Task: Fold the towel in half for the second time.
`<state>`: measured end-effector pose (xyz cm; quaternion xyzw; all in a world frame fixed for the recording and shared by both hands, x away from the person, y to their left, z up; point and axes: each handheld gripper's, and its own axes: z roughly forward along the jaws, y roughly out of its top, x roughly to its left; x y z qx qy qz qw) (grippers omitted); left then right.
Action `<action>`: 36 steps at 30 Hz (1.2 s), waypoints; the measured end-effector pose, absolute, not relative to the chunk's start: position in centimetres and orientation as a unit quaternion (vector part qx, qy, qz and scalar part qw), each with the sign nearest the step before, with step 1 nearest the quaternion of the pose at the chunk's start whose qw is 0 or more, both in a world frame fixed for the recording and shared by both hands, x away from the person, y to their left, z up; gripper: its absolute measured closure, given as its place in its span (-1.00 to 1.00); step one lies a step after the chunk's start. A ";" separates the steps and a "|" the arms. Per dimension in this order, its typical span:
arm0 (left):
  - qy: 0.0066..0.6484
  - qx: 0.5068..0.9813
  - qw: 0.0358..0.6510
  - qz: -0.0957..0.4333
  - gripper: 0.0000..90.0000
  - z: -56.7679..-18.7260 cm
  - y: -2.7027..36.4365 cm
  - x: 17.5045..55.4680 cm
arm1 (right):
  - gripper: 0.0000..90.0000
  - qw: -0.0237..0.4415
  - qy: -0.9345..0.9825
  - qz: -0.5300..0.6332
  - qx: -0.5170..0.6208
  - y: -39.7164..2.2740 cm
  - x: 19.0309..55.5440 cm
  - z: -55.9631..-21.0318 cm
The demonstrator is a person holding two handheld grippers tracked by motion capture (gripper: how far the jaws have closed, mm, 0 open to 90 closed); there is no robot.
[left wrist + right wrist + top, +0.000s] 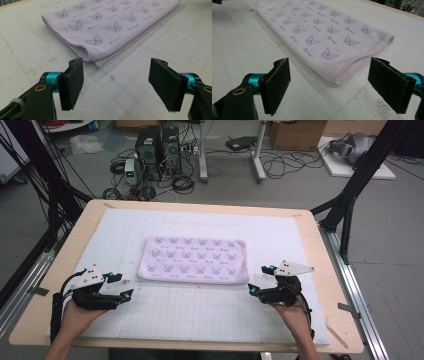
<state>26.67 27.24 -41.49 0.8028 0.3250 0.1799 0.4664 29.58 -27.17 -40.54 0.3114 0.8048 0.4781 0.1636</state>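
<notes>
A pale lilac towel [194, 260] printed with small cat faces lies folded flat in the middle of the white mat. My left gripper [121, 285] hovers just off the towel's near left corner, jaws wide apart with nothing between them. In the left gripper view the folded corner of the towel [100, 30] lies a short way ahead of the gripper [120, 87]. My right gripper [261, 279] stands open off the near right corner. In the right gripper view the towel [324, 32] ends in a corner just ahead of the empty gripper [337, 87].
The white gridded mat [200, 315] covers most of the wooden table [65, 255], with bare mat in front of the towel. Black frame legs [350, 195] stand at the table's sides. Computers and cables [157, 150] sit on the floor beyond the far edge.
</notes>
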 end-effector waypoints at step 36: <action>0.328 0.799 0.470 0.184 -0.61 -41.4 27.8 24.5 | -0.74 0.173 0.796 0.479 0.327 -29.5 25.3 -40.9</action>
